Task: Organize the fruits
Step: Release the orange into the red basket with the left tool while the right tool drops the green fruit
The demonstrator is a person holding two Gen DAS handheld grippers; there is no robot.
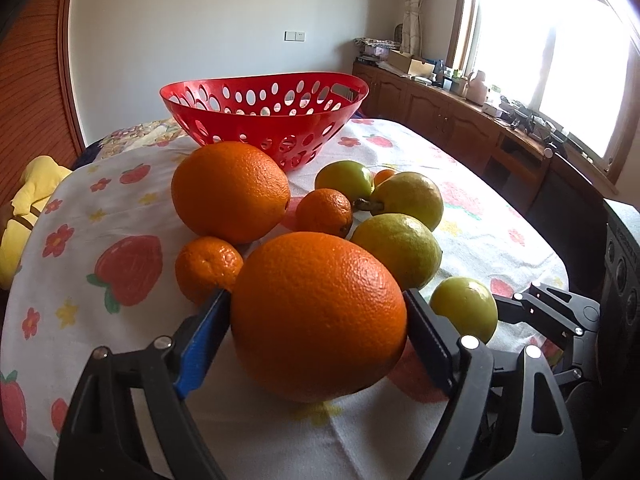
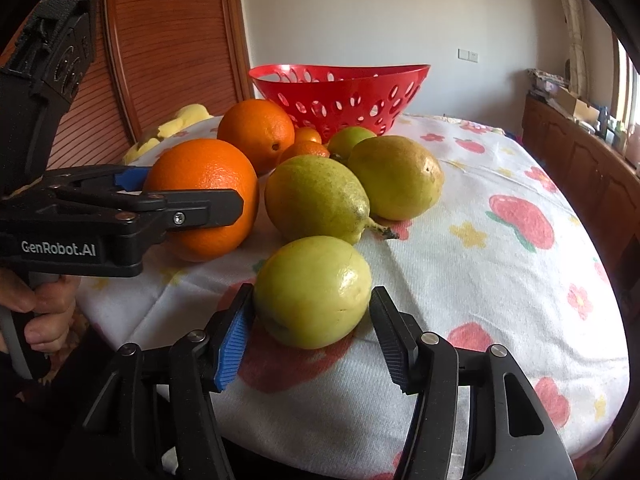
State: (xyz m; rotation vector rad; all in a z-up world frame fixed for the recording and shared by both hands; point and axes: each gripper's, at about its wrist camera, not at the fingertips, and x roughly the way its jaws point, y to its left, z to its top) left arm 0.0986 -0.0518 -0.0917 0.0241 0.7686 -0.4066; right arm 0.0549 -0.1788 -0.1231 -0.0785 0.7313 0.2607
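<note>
Basket (image 1: 264, 108) empty; all fruit on desk. Left gripper (image 1: 318, 320) jaws pinch orange (image 1: 316, 316); right gripper (image 2: 312, 320) jaws spread around green fruit (image 2: 312, 292).

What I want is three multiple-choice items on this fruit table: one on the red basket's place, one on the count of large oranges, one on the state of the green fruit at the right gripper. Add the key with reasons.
1. Where does the red basket stand?
A. Beyond the fruit, on the far part of the table
B. Between the two grippers
C. On the floor

2. How many large oranges are there?
A. One
B. Two
C. Four

3. The green fruit between the right gripper's fingers:
A. Rests on the tablecloth
B. Hangs above the basket
C. Is cut in half

Key:
1 A: the red basket sits behind all the fruit.
2 B: only the far large orange and the near large orange show.
3 A: the green fruit, whole, lies on the tablecloth within the right gripper.
</note>
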